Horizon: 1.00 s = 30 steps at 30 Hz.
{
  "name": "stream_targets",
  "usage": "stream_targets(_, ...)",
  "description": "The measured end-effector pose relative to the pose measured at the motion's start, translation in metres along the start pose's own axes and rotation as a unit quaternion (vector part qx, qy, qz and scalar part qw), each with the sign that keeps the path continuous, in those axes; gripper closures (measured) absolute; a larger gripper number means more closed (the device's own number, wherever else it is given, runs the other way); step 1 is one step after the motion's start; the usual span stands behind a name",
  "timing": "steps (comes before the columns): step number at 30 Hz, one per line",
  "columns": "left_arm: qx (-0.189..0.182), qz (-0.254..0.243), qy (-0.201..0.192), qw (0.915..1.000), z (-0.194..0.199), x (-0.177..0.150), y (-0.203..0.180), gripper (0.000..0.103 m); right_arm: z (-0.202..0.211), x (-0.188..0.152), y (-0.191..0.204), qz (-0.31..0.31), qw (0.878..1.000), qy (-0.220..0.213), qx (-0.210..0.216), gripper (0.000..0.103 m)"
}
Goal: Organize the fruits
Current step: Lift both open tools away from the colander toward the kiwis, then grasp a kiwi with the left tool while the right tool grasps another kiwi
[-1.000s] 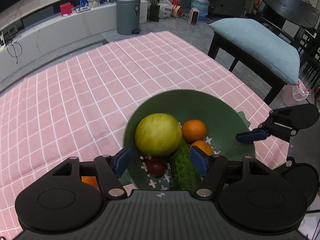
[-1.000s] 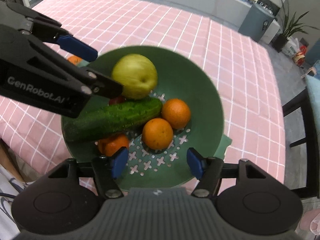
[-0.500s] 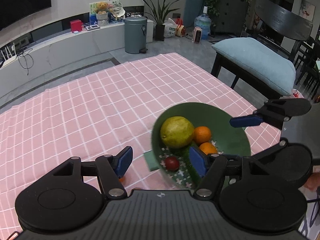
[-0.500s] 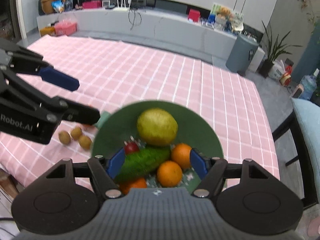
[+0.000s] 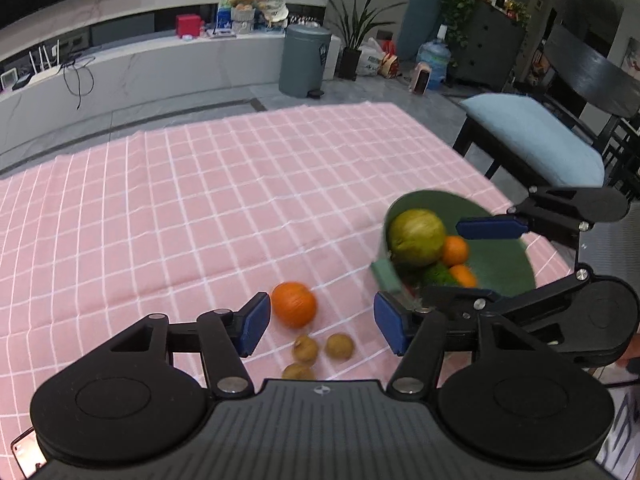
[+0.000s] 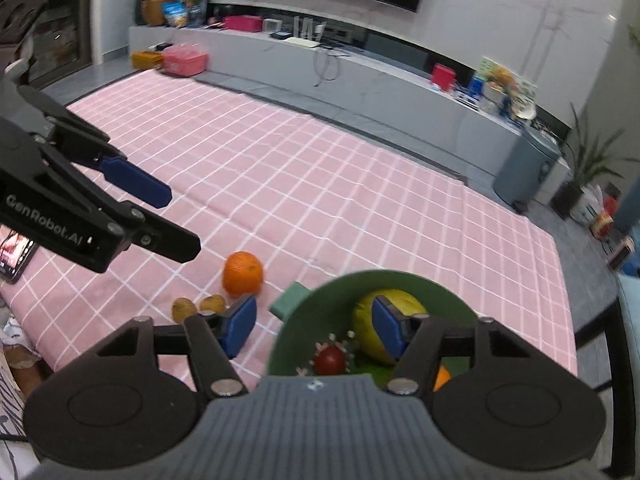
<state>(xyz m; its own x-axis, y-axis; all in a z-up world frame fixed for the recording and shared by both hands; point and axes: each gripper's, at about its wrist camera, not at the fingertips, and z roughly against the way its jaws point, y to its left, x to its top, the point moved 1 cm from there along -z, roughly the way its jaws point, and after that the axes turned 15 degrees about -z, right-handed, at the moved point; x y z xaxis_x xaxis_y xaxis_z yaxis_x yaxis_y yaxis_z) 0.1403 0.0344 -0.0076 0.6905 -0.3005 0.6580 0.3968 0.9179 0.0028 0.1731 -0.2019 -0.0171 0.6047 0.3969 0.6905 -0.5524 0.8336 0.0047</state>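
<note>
A green colander bowl [image 5: 508, 276] [image 6: 320, 304] sits at the table's near right. It holds a big yellow-green fruit [image 5: 417, 237] [image 6: 370, 316], oranges [image 5: 454, 250], a cucumber [image 5: 438, 274] and a small red fruit [image 6: 330, 361]. A loose orange [image 5: 294, 304] [image 6: 242, 273] and three small brown kiwis [image 5: 339, 346] [image 6: 184, 308] lie on the pink cloth left of the bowl. My left gripper [image 5: 320, 328] is open and empty above the loose fruit. My right gripper [image 6: 314, 326] is open and empty above the bowl's near rim.
The pink checked tablecloth [image 5: 200, 200] covers the table. A chair with a blue cushion [image 5: 536, 140] stands off the right edge. A phone [image 6: 14, 256] lies at the table's left edge. A grey bin [image 5: 304, 60] stands on the floor beyond.
Both grippers have pulled back and up from the bowl. The left view has swung left, so the loose orange and kiwis now show between its fingers.
</note>
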Motion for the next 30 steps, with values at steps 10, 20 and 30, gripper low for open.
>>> stream_targets(10,-0.032,-0.015,0.037,0.9987,-0.024,-0.034,0.005,0.044,-0.024,-0.001,0.036,0.119,0.992,0.018,0.025,0.062)
stream_targets(20,-0.072,-0.02,0.061,0.9953,-0.053,-0.056,0.008,0.05,-0.057,-0.02,0.071,0.294,0.948,0.092,0.074,0.075)
stream_targets(30,-0.071,-0.029,0.087,0.9933,-0.073,-0.062,0.01,0.056,-0.084,-0.036,0.082,0.394,0.907,0.136,0.061,0.075)
